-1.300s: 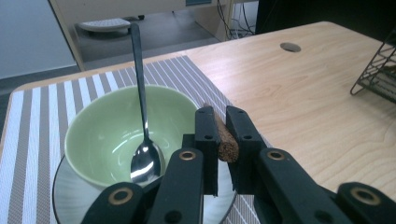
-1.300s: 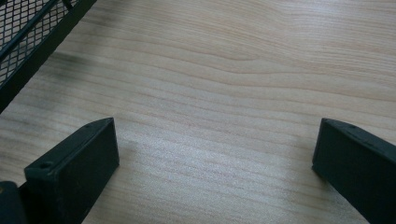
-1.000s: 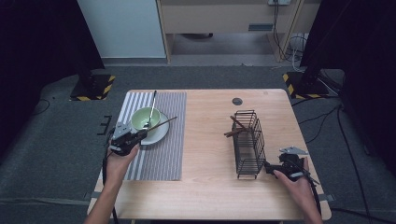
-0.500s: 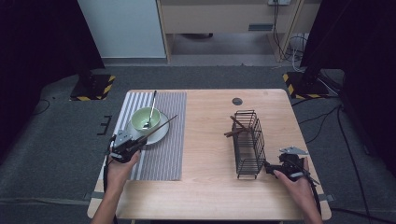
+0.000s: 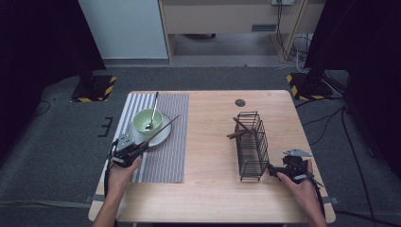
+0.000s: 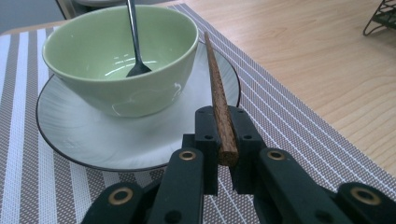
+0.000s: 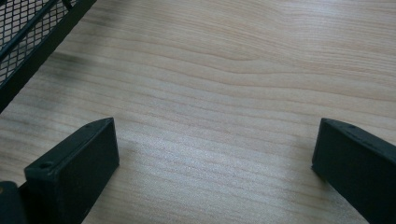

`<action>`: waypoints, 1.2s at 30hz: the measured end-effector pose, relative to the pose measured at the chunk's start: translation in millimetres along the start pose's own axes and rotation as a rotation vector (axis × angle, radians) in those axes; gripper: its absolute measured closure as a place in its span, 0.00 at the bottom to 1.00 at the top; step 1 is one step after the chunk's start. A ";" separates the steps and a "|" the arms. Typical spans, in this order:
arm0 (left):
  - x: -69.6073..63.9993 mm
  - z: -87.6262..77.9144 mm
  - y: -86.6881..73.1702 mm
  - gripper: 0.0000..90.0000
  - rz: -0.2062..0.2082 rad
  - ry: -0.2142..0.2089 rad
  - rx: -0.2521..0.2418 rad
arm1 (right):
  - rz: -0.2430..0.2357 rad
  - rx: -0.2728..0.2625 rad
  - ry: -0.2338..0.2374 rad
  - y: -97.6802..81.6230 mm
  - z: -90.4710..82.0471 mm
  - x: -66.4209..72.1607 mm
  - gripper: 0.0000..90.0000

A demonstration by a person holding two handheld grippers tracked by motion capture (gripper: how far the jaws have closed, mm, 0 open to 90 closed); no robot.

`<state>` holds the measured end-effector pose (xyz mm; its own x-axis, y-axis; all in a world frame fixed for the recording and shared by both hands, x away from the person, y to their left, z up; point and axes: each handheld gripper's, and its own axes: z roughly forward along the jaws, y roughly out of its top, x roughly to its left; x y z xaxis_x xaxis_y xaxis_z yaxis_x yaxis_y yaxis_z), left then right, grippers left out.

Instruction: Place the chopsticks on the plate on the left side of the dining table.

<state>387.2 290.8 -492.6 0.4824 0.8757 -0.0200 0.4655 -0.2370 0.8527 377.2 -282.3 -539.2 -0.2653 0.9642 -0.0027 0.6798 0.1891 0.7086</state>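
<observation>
Near the table's (image 5: 208, 198) front left corner, your left gripper (image 6: 223, 140) is clamped on a chopstick's (image 6: 215, 88) thick end. Its long axis runs away from you, over the plate's (image 6: 70, 135) right rim, beside the bowl (image 6: 116, 51). Your right gripper (image 7: 215, 154) rests empty, jaws wide apart.

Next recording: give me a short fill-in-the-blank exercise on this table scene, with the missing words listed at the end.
1. The left gripper is shut on a wooden ____.
2. The spoon stands in the green ____.
3. The bowl sits on a white ____.
4. The right gripper has its jaws ____, beside the wire basket.

Missing words: chopstick; bowl; plate; open
</observation>
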 end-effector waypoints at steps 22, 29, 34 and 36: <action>8.8 0.0 -16.2 0.92 0.004 -0.007 0.061 | 0.000 0.000 0.000 0.0 0.0 0.0 0.01; 12.4 0.9 -21.8 0.92 -0.004 -0.009 0.079 | 0.000 0.000 0.000 0.0 0.0 0.0 0.01; 13.7 1.5 -24.2 0.92 0.000 -0.007 0.092 | 0.000 0.000 0.000 0.0 0.0 0.0 0.01; 14.8 1.3 -25.5 0.92 -0.003 -0.005 0.094 | 0.000 0.000 0.000 0.0 0.0 0.0 0.01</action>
<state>383.5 309.2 -515.3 0.4844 0.8745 -0.0247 0.5339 -0.2732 0.8002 377.2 -282.3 -539.2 -0.2653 0.9642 -0.0028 0.6798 0.1890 0.7086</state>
